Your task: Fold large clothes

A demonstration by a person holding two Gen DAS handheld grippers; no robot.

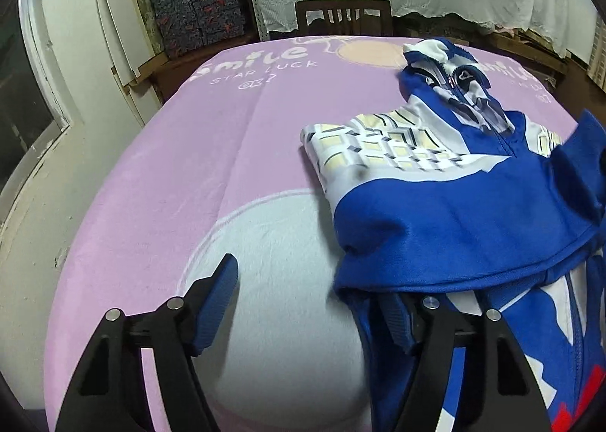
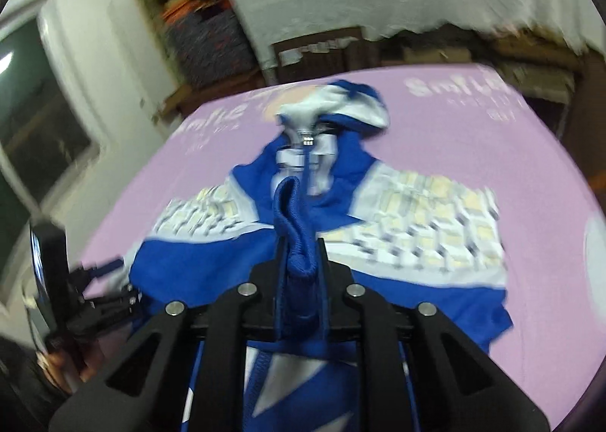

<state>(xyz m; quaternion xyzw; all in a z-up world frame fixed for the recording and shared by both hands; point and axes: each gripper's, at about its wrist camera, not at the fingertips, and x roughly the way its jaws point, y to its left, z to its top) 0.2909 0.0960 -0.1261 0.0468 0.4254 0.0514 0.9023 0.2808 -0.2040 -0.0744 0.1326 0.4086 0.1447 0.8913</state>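
The blue-and-white zip jacket [image 1: 447,182] lies spread on the pink blanket [image 1: 189,166] covering the counter. The right tongs [image 2: 301,254] are clamped on a bunched blue fold of it. The left tongs [image 1: 306,291] stand apart at the jacket's hem, one finger under the cloth, gripping nothing.

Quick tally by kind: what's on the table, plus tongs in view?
Blue and white zip-up jacket: 1
Pink printed blanket covering the table: 1
Black two-finger tongs: 2, left tongs and right tongs
Total: 4
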